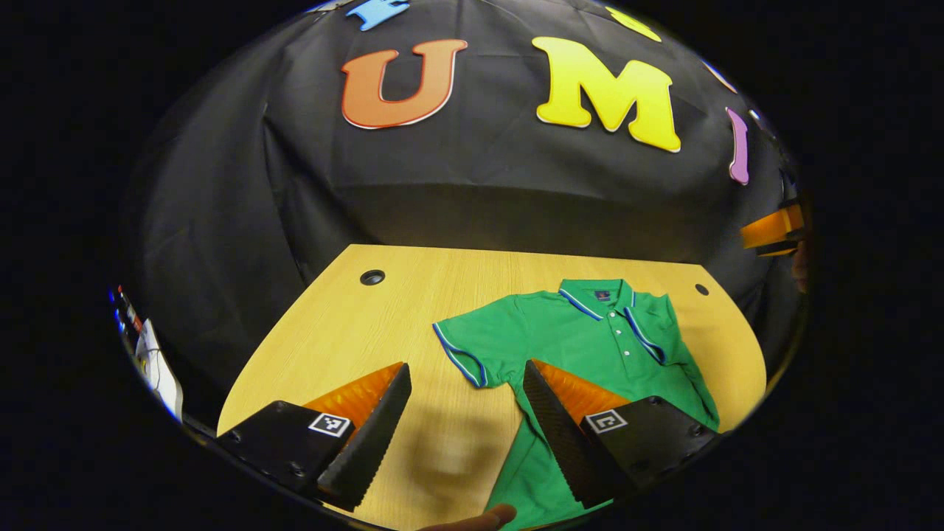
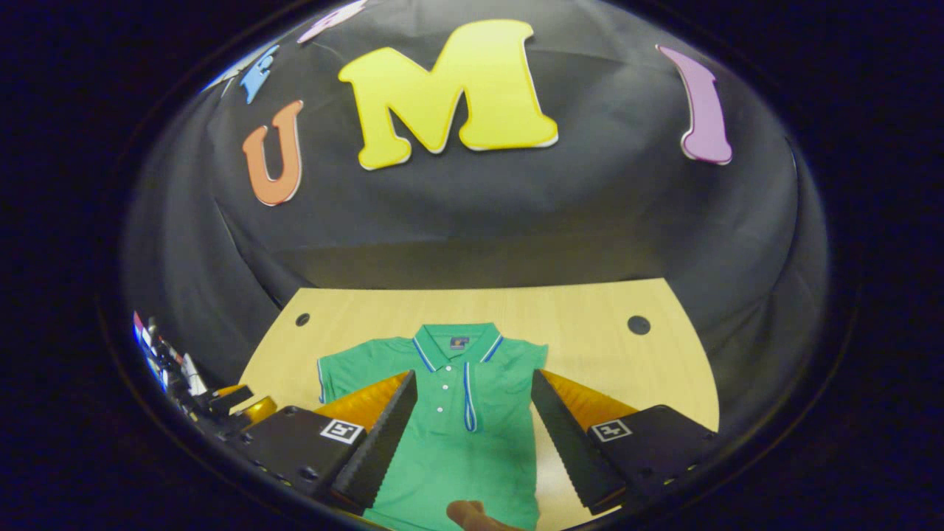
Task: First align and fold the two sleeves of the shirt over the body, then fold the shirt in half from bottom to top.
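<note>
Left gripper view: wooden table point(image 1: 346, 324) | green shirt point(image 1: 560, 332) flat | black cloth wall point(image 1: 479, 192)

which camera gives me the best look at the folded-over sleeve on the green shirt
The right gripper view: the folded sleeve lies between its open fingers, across the shirt body. In the left gripper view that sleeve sits at the shirt's far side, foreshortened.

Shirt point(image 2: 464, 442): green, with blue-and-white striped trim on collar and sleeve cuffs, white buttons. Desk point(image 1: 346, 332): light wood grain, two dark holes.
</note>
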Available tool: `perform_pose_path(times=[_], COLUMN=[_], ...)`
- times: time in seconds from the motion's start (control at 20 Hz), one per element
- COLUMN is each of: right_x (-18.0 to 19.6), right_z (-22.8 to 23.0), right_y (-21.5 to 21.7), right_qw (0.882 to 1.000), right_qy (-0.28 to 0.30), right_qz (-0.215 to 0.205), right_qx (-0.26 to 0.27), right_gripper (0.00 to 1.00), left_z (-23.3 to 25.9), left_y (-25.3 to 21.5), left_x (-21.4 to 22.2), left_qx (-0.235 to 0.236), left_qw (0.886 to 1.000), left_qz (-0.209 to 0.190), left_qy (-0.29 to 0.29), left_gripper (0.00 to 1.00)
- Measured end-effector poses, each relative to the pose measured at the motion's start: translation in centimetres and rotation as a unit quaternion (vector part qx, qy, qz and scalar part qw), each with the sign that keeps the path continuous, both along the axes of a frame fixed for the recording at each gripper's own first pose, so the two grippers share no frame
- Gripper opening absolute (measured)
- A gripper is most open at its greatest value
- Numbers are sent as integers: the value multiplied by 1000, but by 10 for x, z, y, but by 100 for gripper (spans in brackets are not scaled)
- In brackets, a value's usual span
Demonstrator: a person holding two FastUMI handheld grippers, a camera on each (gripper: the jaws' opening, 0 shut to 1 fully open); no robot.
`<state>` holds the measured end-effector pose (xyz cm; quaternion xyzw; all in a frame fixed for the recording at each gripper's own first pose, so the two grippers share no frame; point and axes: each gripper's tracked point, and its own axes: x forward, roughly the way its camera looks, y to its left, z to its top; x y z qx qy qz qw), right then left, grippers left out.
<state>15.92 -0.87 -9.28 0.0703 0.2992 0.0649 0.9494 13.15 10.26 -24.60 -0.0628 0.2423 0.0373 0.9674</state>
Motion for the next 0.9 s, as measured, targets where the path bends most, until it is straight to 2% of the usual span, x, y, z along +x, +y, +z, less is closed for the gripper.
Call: perform_pose_path(times=[0.1,0.15,0.25,0.3,0.45,0.5,0.65,0.8,0.85,0.9], right_x=[-38,-56,-87,-104,-146,-168,-196,-220,-238,-243], right_z=[25,29,34,36,40,45,66,77,82,81], right_y=[-20,-30,-47,-53,-62,-57,-54,-64,-59,-60], right_qw=[999,999,998,998,996,997,994,990,990,991], right_qy=[-30,-32,-37,-43,-51,-47,-67,-91,-97,-95], right_qz=[-23,-33,-47,-52,-61,-63,-82,-101,-96,-95], right_qx=[6,5,-5,-11,-27,-19,3,-26,-25,-22], right_gripper=[96,96,96,96,96,96,96,96,96,96], left_z=[-24,-37,-53,-65,-81,-85,-99,-116,-114,-115], left_y=[-1,-4,-7,-5,4,2,-2,-6,-4,-6], left_x=[43,58,70,78,95,98,97,87,89,84], left_qx=[12,3,-36,-75,-107,-125,-126,-142,-146,-135], left_qw=[1000,999,997,992,984,979,975,965,964,966], left_qz=[4,12,34,62,100,112,112,121,120,99], left_qy=[15,30,54,76,100,118,148,186,184,197], left_gripper=[99,99,98,98,98,93,86,69,60,50])
